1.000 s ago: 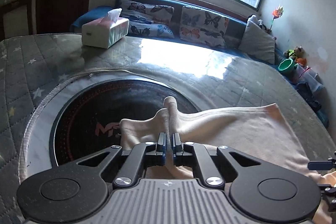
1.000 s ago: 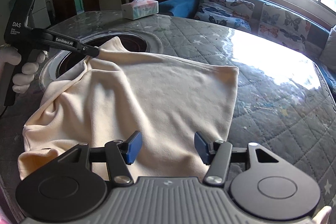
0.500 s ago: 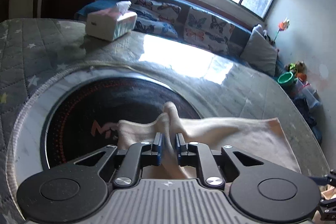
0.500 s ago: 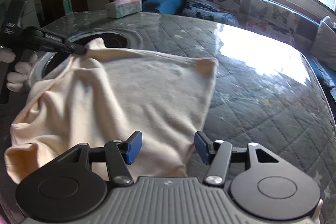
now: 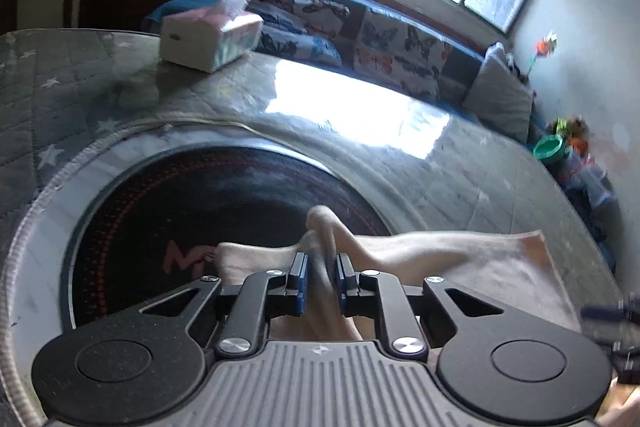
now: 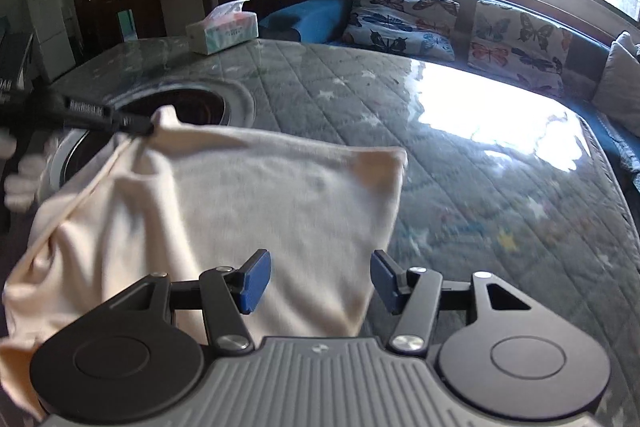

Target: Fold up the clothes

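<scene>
A cream cloth (image 6: 260, 195) lies spread on the quilted table (image 6: 480, 167), with its far left corner pulled up into a peak. My left gripper (image 5: 322, 263) pinches that raised fold, and its narrow jaws have the fabric filling the gap between them. In the right wrist view the left gripper (image 6: 150, 129) tents the corner above the dark round inset. My right gripper (image 6: 320, 275) hovers open over the cloth's near right edge, with nothing between its blue pads (image 6: 256, 281). A white-gloved hand (image 6: 20, 183) holds the left tool.
A tissue box (image 5: 208, 39) stands at the table's far side. A round black hob (image 5: 200, 219) with a pale rim is set into the table under the cloth's left corner. A sofa with butterfly cushions (image 6: 404, 19) runs along the window wall.
The left jaws have parted slightly around the fold, which stays between them. The right gripper has shifted right, so the cloth's right edge now lies under it.
</scene>
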Demonstrator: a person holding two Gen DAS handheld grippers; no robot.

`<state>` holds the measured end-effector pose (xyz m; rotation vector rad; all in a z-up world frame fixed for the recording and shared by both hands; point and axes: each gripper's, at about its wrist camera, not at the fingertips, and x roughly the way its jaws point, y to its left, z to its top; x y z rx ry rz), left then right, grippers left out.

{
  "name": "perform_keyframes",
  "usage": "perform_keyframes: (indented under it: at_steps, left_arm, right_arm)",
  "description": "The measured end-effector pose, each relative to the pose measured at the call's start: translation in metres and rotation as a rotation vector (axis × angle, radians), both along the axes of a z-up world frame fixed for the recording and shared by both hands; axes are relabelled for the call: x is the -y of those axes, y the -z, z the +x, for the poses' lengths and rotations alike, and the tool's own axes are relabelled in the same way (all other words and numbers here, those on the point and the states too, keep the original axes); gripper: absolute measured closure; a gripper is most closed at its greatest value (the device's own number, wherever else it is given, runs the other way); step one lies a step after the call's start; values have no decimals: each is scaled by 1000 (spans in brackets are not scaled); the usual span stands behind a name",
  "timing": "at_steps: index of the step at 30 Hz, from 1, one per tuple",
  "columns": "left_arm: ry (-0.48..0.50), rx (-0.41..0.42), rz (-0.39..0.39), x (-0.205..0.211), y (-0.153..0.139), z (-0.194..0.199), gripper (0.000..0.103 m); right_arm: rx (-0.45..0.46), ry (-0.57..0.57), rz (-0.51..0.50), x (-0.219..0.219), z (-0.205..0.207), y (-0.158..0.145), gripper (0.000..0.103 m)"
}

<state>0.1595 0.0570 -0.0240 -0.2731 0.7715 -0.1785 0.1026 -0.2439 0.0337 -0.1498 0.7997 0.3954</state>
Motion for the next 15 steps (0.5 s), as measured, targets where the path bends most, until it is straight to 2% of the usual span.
perform_keyframes:
  at_steps: [6,9,11,15]
  left_arm:
    - [-30,15,6,-4,0,0,87]
    - [-7,18,16,-4,1,-2,91]
    - [-6,19,17,-4,1,-3,91]
    - [0,26,10,-6,-3,-6,91]
  right_arm:
    - [12,-6,-5,-10,35,4,49]
    - [11,48,6,-6,52,8,53]
    - [5,94,17,0,64,11,58]
    - [-4,169,35,14,81,18,62]
